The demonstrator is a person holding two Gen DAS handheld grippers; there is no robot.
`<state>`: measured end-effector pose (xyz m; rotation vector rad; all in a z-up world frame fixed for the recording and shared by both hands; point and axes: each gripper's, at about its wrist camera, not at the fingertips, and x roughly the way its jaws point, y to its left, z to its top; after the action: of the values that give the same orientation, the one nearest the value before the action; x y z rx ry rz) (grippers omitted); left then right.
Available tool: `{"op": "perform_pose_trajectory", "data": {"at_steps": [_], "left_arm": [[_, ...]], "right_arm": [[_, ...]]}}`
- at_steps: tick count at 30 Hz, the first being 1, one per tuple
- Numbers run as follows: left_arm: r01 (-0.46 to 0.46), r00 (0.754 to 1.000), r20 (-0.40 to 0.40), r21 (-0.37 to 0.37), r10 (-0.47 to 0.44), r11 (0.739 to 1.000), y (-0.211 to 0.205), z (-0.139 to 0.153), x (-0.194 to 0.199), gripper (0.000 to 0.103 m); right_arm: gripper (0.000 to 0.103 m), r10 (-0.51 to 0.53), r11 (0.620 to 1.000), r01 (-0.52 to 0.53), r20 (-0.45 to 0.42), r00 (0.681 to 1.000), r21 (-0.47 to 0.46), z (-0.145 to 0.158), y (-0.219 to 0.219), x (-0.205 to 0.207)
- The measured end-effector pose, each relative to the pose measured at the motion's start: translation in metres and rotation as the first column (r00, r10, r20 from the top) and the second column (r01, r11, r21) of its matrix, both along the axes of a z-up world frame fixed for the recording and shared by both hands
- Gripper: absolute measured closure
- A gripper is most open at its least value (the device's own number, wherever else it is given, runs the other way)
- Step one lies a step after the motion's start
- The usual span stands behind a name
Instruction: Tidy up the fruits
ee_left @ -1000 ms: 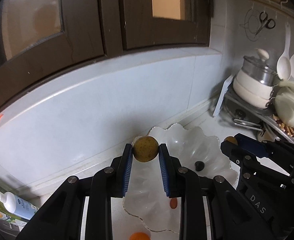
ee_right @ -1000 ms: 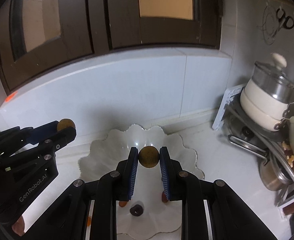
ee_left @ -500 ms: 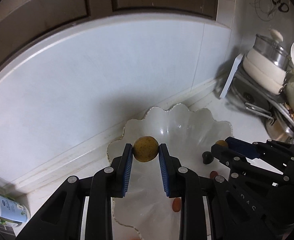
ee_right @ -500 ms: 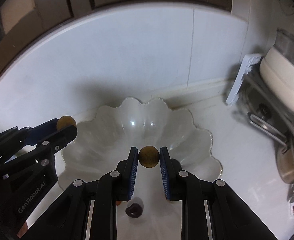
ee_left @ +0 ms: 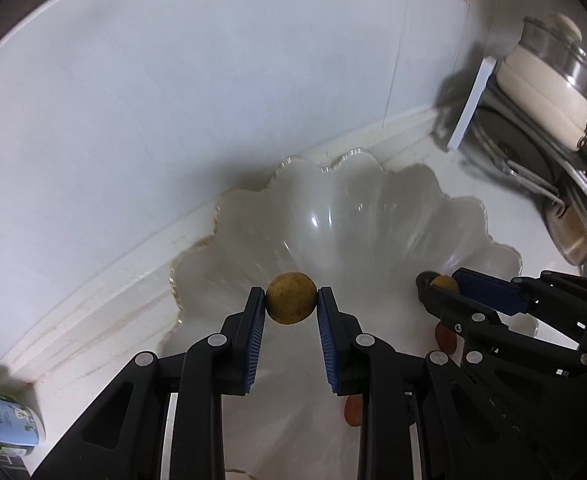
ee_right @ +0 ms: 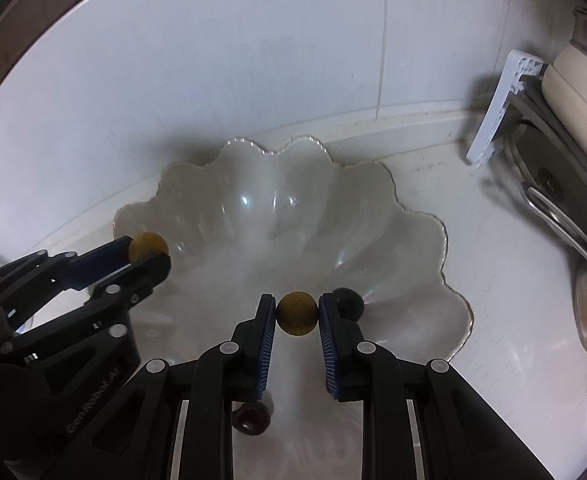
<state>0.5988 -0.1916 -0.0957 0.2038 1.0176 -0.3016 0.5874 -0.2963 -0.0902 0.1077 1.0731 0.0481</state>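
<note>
A speckled yellow fruit (ee_left: 291,298) is pinched in the left gripper (ee_left: 291,300) jaws above the scalloped bowl (ee_left: 373,184); a darker fruit (ee_right: 297,313) is clamped by the right gripper (ee_right: 297,314), well inside the rim.

A round fruit (ee_left: 291,298) sits between the left gripper's (ee_left: 291,308) jaws, the scalloped bowl (ee_left: 229,216) below and ahead. Right of those jaws, inside the bowl, the right gripper (ee_right: 296,314) clamps a second fruit (ee_right: 296,313). A dish rack (ee_left: 541,120) stands far right, the wall behind.
</note>
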Motion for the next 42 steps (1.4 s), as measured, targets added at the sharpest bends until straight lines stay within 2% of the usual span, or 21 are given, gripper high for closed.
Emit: {"op": "perform_pose_trajectory", "data": {"at_steps": [14,23,27,29,31,42], "left_arm": [[0.009,0.999,-0.052,0.038,-0.007,0.999,-0.009,-0.024,0.003,0.076],[0.008,0.998,-0.059,0.033,-0.007,0.999,-0.010,-0.025,0.007,0.075],[0.005,0.998,-0.059,0.023,-0.004,1.000,-0.005,-0.020,0.004,0.074],[0.007,0.998,-0.058,0.020,-0.006,1.000,-0.003,-0.017,0.003,0.070],[0.007,0.999,-0.054,0.016,-0.006,1.000,-0.001,-0.012,0.001,0.060],[0.003,0.999,0.034,0.032,-0.004,0.999,0.007,0.027,-0.025,0.060]], "right_arm": [[0.079,0.003,1.000,-0.003,-0.042,0.999,0.001,-0.018,-0.005,-0.001],[0.078,-0.002,1.000,0.003,-0.058,0.998,0.014,-0.022,-0.009,-0.001],[0.078,-0.016,1.000,0.018,-0.058,0.998,0.026,-0.020,-0.013,-0.002],[0.078,-0.018,1.000,0.019,-0.052,0.998,0.023,-0.019,-0.016,-0.005],[0.078,-0.023,1.000,0.024,-0.047,0.999,0.016,-0.015,-0.018,-0.010],[0.078,-0.034,0.999,0.035,0.031,0.999,-0.011,0.014,-0.015,-0.038]]}}
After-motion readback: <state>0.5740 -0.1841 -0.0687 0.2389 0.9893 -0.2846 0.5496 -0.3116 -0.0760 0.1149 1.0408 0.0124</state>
